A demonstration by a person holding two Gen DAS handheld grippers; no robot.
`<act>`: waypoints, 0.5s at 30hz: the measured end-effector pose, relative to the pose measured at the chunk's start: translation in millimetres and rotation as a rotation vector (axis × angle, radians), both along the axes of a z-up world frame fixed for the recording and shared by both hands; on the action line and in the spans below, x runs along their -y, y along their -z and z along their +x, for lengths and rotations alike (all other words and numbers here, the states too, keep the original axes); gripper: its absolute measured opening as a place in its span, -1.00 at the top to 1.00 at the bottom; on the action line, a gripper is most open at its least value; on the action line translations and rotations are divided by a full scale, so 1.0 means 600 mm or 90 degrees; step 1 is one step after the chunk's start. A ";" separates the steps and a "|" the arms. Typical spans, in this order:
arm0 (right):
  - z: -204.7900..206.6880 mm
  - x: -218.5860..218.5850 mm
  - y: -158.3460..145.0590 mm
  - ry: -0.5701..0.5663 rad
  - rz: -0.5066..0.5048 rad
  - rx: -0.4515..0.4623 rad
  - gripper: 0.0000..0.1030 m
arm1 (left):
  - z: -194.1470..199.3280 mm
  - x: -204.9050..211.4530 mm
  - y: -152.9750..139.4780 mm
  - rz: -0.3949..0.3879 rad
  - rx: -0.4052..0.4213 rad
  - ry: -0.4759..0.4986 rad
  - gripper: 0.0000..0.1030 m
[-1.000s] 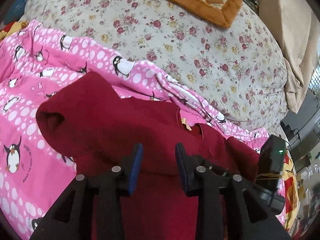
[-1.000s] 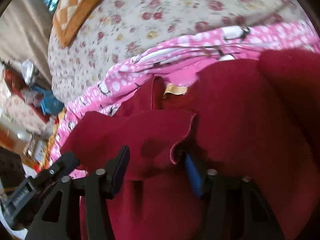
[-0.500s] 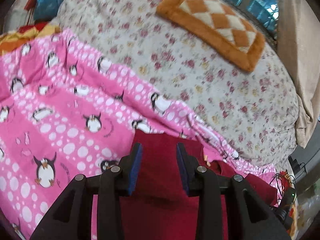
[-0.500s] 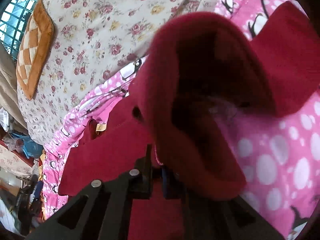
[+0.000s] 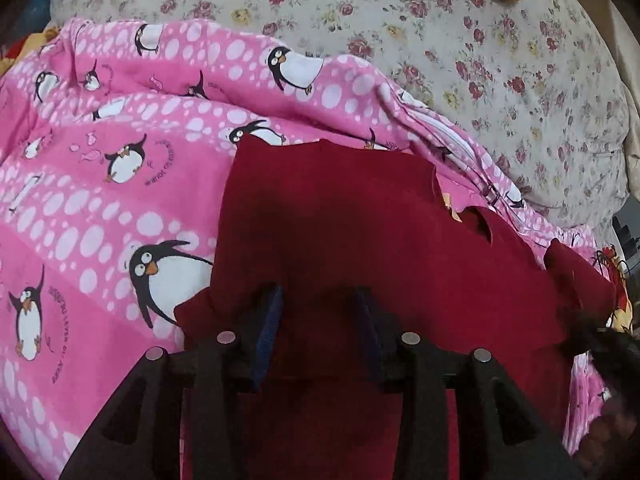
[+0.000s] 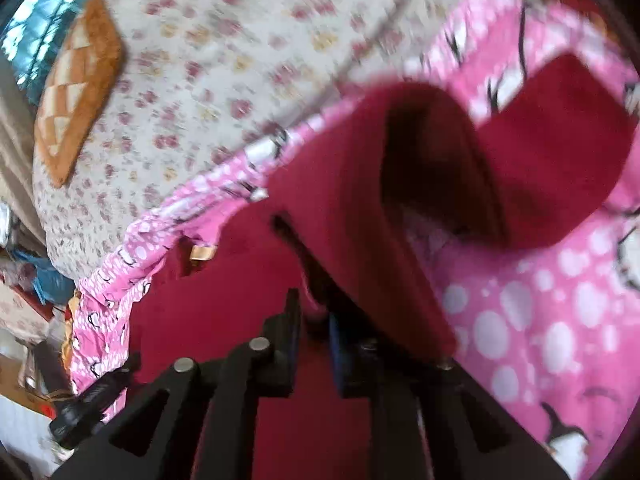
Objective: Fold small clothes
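Note:
A dark red garment lies on a pink penguin blanket. A tan label shows at its neck. My left gripper hovers open over the garment's near part, with nothing between its blue pads. In the right wrist view my right gripper is shut on a fold of the red garment. The held sleeve part curls up and over to the right, above the pink blanket. The right wrist view is blurred.
A floral quilt covers the bed behind the blanket. An orange checked cushion lies on it at the far side. Clutter sits off the bed's edge at the left of the right wrist view.
My right gripper closed on the garment's edge and lifted it up and over. My left gripper stayed open and shifted over the garment; its end now lies flat.

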State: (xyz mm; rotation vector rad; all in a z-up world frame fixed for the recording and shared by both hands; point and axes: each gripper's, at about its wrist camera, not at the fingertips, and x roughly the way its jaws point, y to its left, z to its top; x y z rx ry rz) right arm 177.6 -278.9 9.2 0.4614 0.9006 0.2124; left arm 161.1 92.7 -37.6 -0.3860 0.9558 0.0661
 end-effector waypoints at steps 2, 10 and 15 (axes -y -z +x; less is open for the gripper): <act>-0.026 -0.015 -0.042 -0.023 -0.041 0.063 0.42 | -0.006 -0.002 -0.004 -0.007 0.002 -0.007 0.57; -0.007 -0.078 -0.030 -0.118 -0.085 0.092 0.25 | -0.002 0.025 -0.073 0.134 0.129 -0.035 0.49; 0.029 -0.057 0.067 -0.061 -0.106 -0.054 0.44 | 0.037 0.018 0.006 0.056 0.001 -0.011 0.48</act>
